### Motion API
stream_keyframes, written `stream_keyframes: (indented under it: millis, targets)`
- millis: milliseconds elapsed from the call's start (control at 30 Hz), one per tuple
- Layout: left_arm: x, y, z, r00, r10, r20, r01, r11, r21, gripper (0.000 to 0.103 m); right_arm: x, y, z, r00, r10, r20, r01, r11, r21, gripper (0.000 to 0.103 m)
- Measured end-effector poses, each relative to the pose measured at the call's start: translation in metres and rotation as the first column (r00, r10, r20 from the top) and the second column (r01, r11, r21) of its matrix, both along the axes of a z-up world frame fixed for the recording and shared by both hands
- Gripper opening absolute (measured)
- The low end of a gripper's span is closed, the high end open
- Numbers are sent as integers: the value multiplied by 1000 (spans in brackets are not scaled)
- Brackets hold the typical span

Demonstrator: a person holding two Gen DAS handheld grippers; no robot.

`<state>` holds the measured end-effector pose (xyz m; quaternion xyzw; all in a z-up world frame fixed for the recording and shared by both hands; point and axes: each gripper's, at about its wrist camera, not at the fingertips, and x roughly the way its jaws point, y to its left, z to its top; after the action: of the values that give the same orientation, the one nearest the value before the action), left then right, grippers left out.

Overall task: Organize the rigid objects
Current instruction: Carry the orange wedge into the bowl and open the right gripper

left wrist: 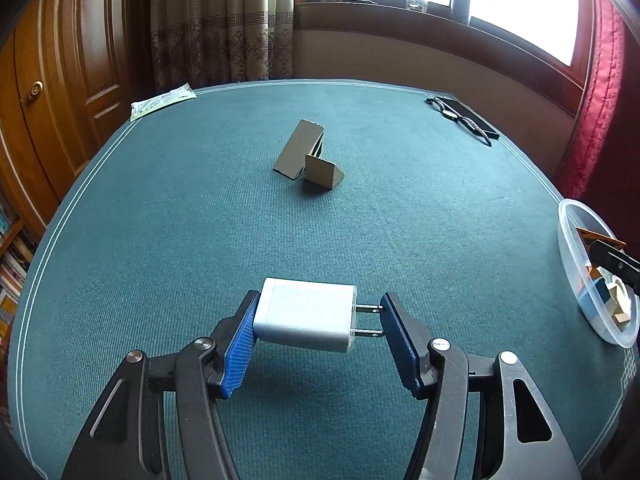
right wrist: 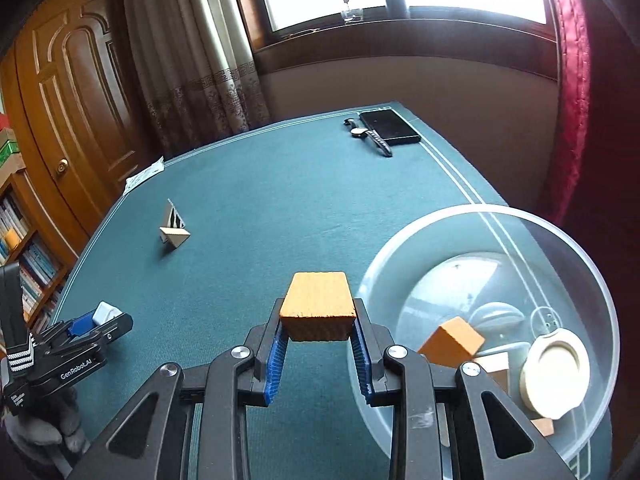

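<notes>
Hand-held gripper (right wrist: 318, 334) tilted down, clamping block (right wrist: 318, 306).

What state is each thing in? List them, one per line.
Left gripper: shut on white charger, above the table.
Right gripper: shut on wooden block.
Clear bowl: upright, holding blocks.
Cardboard piece: folded, resting on table.
Door: closed.

In the left wrist view the clear bowl (left wrist: 576, 280) at the counter's right edge is cut off by the picture's side, and the pieces inside are too small to name. In the right wrist view the right hand-held gripper (right wrist: 318, 334) hides the bowl's near wall and part of a tan block (right wrist: 494, 364). The folded cardboard pieces (right wrist: 173, 229) are too small to read.
</notes>
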<state>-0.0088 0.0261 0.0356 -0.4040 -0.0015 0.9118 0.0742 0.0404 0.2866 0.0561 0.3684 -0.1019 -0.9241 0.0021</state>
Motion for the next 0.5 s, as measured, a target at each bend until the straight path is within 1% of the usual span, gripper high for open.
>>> stream_keyframes:
  millis: [233, 267, 500]
  targets:
    - [2, 22, 5, 999, -37, -5, 37, 999, -4, 61, 11, 33, 1, 996, -87, -12, 87, 996, -1, 31]
    - [2, 25, 6, 999, -43, -6, 43, 999, -4, 61, 11, 33, 1, 996, -87, -12, 87, 996, -1, 31]
    - [4, 52, 15, 995, -94, -21, 94, 996, -11, 61, 20, 67, -1, 986, -168, -20, 168, 986, -20, 31]
